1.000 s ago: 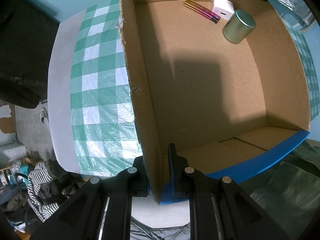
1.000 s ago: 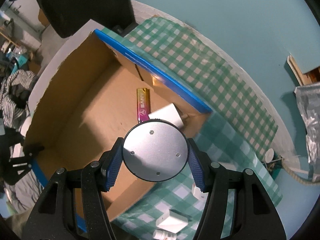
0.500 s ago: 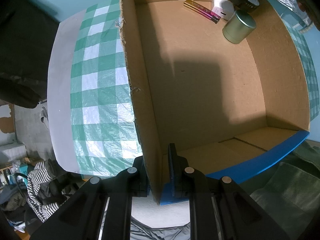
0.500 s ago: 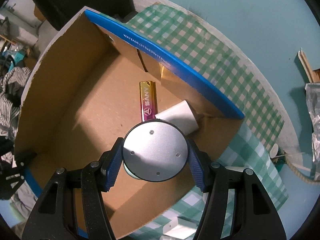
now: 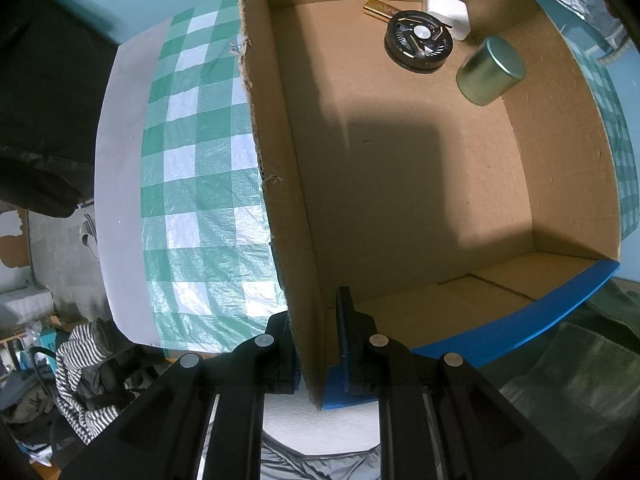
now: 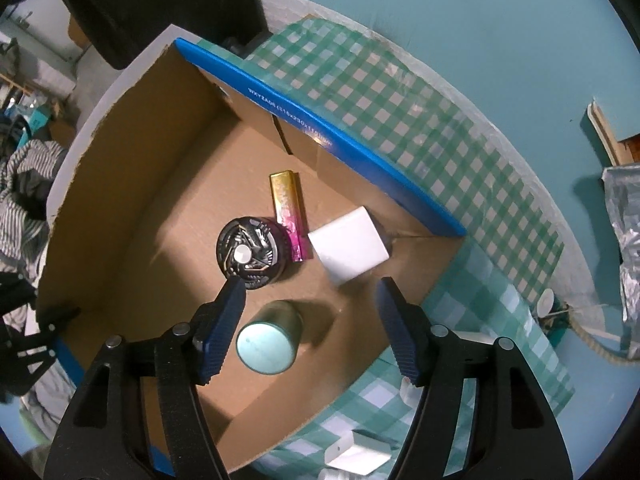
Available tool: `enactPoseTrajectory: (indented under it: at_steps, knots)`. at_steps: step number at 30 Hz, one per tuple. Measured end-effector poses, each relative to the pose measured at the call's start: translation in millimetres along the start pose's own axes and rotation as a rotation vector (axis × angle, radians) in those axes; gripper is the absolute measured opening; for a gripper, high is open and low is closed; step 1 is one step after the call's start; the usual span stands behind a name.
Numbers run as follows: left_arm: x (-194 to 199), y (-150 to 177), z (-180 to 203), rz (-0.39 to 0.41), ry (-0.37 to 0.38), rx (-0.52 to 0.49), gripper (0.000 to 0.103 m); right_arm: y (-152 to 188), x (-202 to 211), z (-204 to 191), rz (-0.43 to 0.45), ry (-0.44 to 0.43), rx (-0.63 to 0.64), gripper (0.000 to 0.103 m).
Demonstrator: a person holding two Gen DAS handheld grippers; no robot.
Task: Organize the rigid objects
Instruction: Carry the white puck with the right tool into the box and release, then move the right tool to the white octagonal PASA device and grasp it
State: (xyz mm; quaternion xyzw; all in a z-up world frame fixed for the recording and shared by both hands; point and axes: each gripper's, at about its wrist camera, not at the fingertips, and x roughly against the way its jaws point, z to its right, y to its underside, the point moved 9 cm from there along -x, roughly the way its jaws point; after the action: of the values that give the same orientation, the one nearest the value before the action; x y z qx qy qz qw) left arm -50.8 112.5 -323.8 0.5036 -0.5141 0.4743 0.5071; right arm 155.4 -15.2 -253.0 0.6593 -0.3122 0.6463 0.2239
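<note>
The left gripper [image 5: 316,344] is clamped on the box [image 5: 280,184] wall at 6 o'clock in its view, one finger outside, one inside. The right gripper [image 6: 308,328] hangs over the box with its jaws just opened and nothing pressed between them; the tin [image 6: 268,340] stands upright on the box floor below, near its left finger.

Past the tin, toward 12 o'clock in the right view, the black disc [image 6: 250,252] lies flat on the cardboard floor, touching the pink-gold bar [image 6: 289,216]; the white cube [image 6: 349,244] sits just beside the bar at 1 o'clock.

The box rests on a green-checked cloth [image 6: 400,112] over a white round table [image 5: 120,184]. Beyond lie a teal floor [image 6: 480,20], striped clothes [image 5: 76,368] at 8 o'clock in the left view, and crinkled foil [image 6: 624,232] at 3 o'clock.
</note>
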Motion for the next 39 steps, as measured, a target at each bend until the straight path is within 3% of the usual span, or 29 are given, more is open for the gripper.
enactPoseTrajectory:
  at_steps: [11,25,39]
  knots:
    - [0.5,-0.8,1.2,-0.001,-0.002,-0.001,0.014,10.1,23.0,8.0,0.026,0.003,0.0,0.069]
    - [2.0,-1.7,3.8,-0.002,-0.004,-0.004,0.014,45.0,46.4,54.4,0.048,0.019,-0.09,0.07]
    - [2.4,-3.1,4.5,-0.003,-0.005,-0.005,0.014,105.6,-3.4,126.2,-0.071,0.032,-0.311,0.073]
